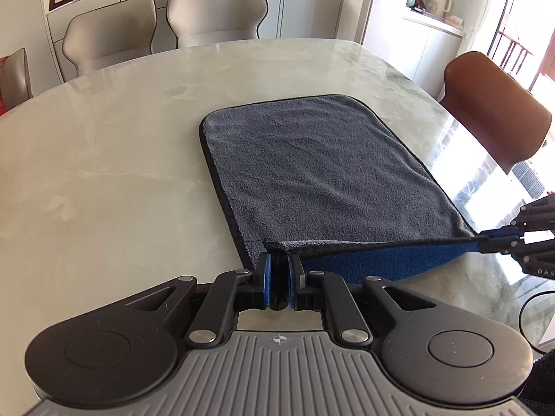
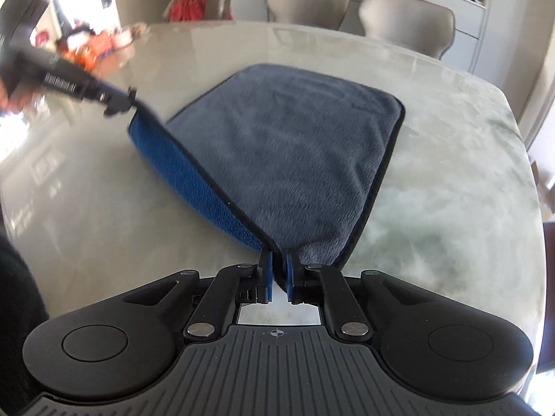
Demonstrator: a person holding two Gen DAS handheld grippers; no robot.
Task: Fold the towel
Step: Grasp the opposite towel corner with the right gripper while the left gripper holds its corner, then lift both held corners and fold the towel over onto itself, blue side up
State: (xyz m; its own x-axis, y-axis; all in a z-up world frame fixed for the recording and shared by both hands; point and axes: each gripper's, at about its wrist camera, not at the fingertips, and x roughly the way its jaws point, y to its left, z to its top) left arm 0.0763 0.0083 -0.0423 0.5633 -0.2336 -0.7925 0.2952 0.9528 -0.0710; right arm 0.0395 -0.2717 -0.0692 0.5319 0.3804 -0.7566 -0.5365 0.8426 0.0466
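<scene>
A towel [image 1: 312,166], grey on top, blue underneath, with a black hem, lies on the marble table [image 1: 104,173]. Its near edge is lifted and stretched taut between both grippers, showing the blue underside [image 1: 381,263]. My left gripper [image 1: 278,270] is shut on the towel's near left corner. The right gripper [image 1: 499,239] shows at the right edge, shut on the other near corner. In the right wrist view, my right gripper [image 2: 278,267] is shut on its corner of the towel [image 2: 295,145], and the left gripper [image 2: 121,104] holds the far end of the lifted edge.
Two beige chairs [image 1: 163,27] stand behind the table's far edge and a brown chair [image 1: 496,118] at its right side. Orange clutter [image 2: 97,48] lies at the table's far left in the right wrist view. A black cable [image 1: 530,312] hangs at the right.
</scene>
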